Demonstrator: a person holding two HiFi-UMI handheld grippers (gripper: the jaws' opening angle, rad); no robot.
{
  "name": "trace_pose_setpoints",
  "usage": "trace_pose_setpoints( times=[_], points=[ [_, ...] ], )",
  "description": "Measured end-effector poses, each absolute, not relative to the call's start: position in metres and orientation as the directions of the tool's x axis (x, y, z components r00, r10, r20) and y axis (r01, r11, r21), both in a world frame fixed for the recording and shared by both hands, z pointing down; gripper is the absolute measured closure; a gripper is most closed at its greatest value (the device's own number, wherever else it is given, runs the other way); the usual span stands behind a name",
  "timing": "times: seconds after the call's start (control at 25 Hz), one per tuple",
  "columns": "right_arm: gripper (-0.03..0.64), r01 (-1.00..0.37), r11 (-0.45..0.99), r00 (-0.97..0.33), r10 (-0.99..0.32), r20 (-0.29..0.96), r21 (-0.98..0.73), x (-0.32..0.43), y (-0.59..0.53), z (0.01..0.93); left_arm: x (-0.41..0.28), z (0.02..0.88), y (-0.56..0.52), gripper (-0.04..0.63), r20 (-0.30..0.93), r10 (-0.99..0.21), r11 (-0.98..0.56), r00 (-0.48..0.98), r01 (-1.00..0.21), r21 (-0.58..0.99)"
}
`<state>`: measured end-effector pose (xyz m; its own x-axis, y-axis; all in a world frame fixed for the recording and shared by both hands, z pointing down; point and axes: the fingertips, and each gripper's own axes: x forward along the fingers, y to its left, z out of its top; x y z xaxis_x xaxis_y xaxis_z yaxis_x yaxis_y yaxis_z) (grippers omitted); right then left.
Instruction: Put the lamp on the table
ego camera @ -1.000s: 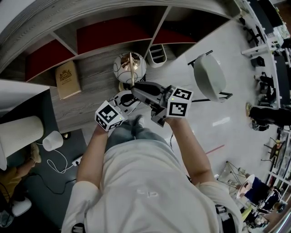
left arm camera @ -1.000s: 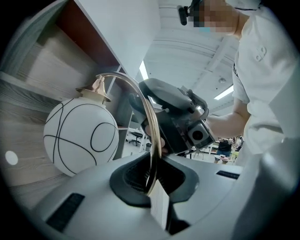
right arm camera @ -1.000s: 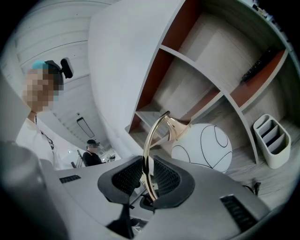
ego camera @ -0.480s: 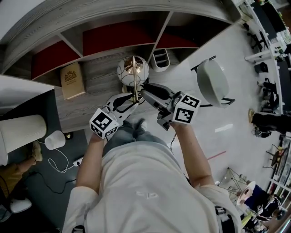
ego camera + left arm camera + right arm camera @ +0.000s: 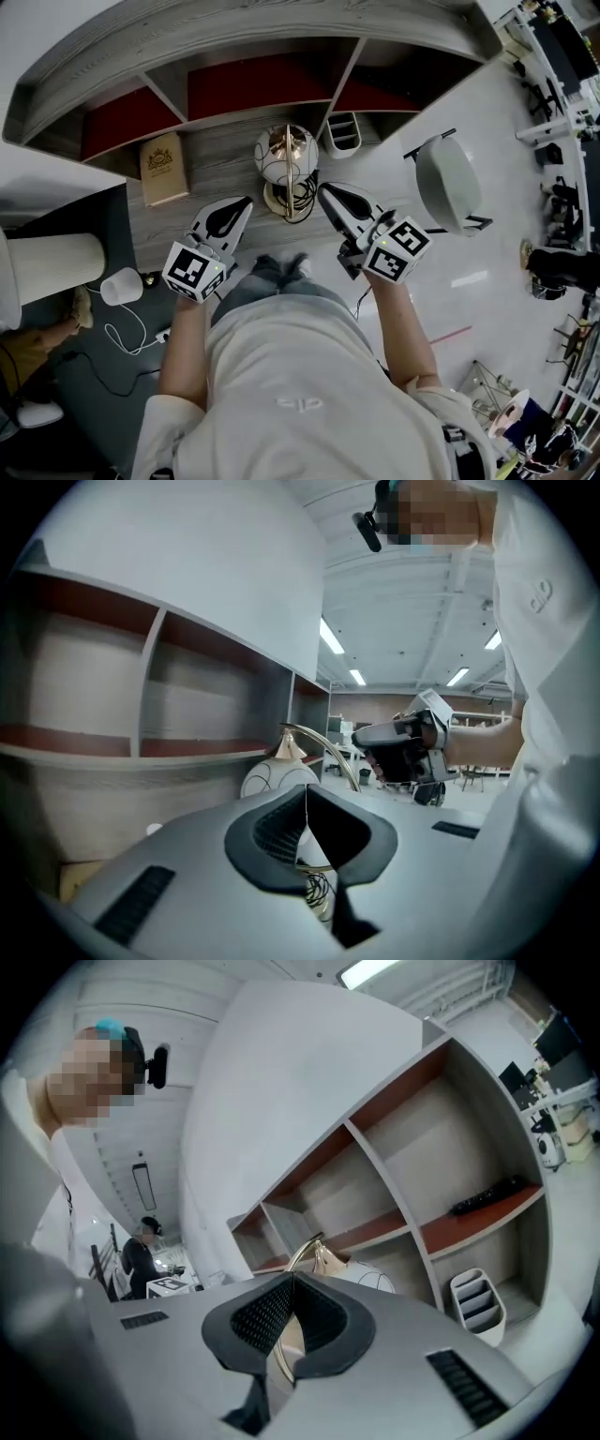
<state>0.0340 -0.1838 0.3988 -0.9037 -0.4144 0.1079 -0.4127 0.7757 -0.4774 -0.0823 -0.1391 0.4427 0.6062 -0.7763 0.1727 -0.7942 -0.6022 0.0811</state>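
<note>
The lamp [image 5: 286, 155] has a white globe with dark lines, a curved brass arm and a round base with a coiled cord. It stands by itself on the grey wooden table [image 5: 202, 178], in front of the shelf unit. My left gripper [image 5: 242, 202] is just left of the base and my right gripper [image 5: 325, 191] just right of it; neither touches the lamp. Both pairs of jaws are closing, pads together, with nothing between them. The left gripper view shows the lamp [image 5: 277, 778] past the left gripper [image 5: 306, 789], and the right gripper [image 5: 403, 752] beyond. The right gripper view shows the lamp [image 5: 366, 1281] behind the right gripper [image 5: 292, 1281].
A tan book [image 5: 164, 169] lies on the table to the left. A white slotted holder [image 5: 343, 133] stands by the shelf's right end. A white chair [image 5: 448, 183] is on the floor to the right. A white cylinder [image 5: 52, 267] and cables lie at the left.
Both grippers have let go of the lamp and drawn back, the left one leftward, the right one rightward. The lamp now stands free on the table.
</note>
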Motion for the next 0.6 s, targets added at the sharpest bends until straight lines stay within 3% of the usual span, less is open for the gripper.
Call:
trace_pose_setpoints(
  times=[0.6],
  points=[
    [0.588, -0.575, 0.777, -0.818, -0.547, 0.177, -0.256, 0.044, -0.180, 0.394, -0.129, 0.385, -0.138, 0.580, 0.130, -0.896, -0.424, 0.425, -0.905, 0.032]
  ],
)
